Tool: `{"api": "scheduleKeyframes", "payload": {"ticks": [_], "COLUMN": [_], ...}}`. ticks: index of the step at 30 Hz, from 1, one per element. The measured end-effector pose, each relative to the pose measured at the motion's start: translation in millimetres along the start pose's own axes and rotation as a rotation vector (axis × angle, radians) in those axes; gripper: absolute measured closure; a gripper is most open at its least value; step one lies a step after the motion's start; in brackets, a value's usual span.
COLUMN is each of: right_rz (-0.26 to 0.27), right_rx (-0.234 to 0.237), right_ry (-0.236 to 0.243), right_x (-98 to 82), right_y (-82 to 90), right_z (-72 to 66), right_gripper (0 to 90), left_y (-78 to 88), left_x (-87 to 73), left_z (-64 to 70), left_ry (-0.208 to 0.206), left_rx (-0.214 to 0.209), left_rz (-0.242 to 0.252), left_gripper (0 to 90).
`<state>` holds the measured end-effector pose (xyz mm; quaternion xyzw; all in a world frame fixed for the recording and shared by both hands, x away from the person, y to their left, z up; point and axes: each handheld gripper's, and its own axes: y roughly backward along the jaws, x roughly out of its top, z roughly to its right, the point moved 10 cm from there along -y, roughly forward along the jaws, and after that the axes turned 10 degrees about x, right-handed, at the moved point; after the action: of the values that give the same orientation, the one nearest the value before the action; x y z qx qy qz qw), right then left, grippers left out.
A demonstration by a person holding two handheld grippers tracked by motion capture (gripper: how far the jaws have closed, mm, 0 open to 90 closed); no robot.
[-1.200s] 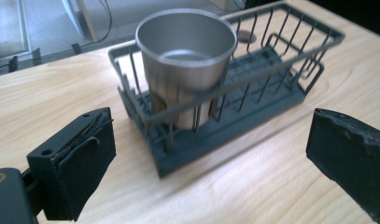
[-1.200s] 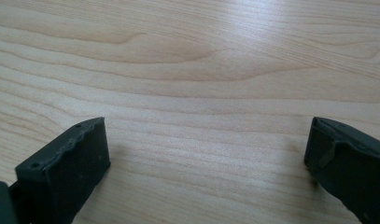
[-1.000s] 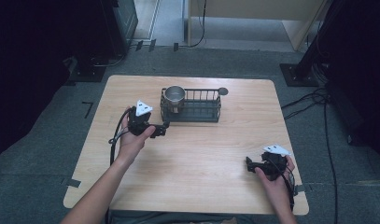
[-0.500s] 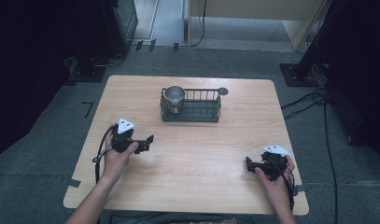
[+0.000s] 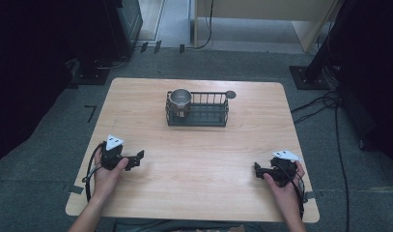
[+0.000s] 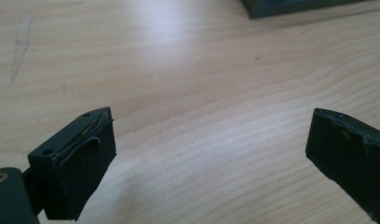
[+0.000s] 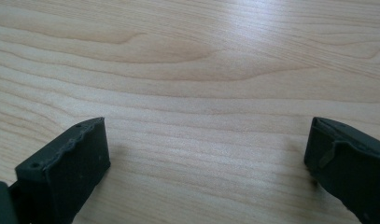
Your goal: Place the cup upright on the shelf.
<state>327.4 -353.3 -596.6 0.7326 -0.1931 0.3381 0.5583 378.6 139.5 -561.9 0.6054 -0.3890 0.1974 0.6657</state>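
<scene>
A black wire basket (image 5: 198,110) stood on the wooden surface (image 5: 194,159) toward its far edge, near the middle. A metal cup (image 5: 180,101) sat upright inside the basket at its left end. A small dark round disc (image 5: 230,94) lay on the surface just beside the basket's far right corner. In the left gripper view, a dark corner of the basket (image 6: 299,6) showed at the top edge, well beyond the jaws.

The left tongs (image 5: 136,159) were near the left front part of the surface, held in the person's left hand (image 5: 107,171), pointing toward the right, well apart from the basket. Their 2 jaws were spread wide with nothing between them; in the left gripper view (image 6: 206,154) bare wood lay in the gap. A white 3-cornered plate (image 5: 114,141) sat on top, and a black cable (image 5: 90,169) looped off the left edge.

The right tongs (image 5: 258,169) were near the right front corner, held in the right hand (image 5: 281,186), pointing left. Their jaws were also spread wide and empty, with plain wood grain between them in the right gripper view (image 7: 206,158). A white plate (image 5: 286,155) topped them too.

Grey carpet floor (image 5: 44,159) surrounded the surface, with cables (image 5: 329,101) lying at the right.
</scene>
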Motion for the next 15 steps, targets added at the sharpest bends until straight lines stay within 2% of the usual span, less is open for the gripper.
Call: {"api": "scheduleKeyframes", "payload": {"ticks": [8,15], "right_rz": [0.0,0.001], "right_rx": [0.0,0.0], "right_ry": [0.002,0.002], "right_x": [0.1,0.1], "right_y": [0.0,0.0], "right_z": [0.1,0.1], "right_gripper": [0.0,0.0], "left_y": [4.9,12.4], "left_x": [-20.5,-37.9], "left_z": [-15.7,-33.9], "left_ry": [0.003,0.028], "left_rx": [0.035,0.067], "left_rz": [-0.024,-0.036], "left_gripper": [3.6,3.6]}}
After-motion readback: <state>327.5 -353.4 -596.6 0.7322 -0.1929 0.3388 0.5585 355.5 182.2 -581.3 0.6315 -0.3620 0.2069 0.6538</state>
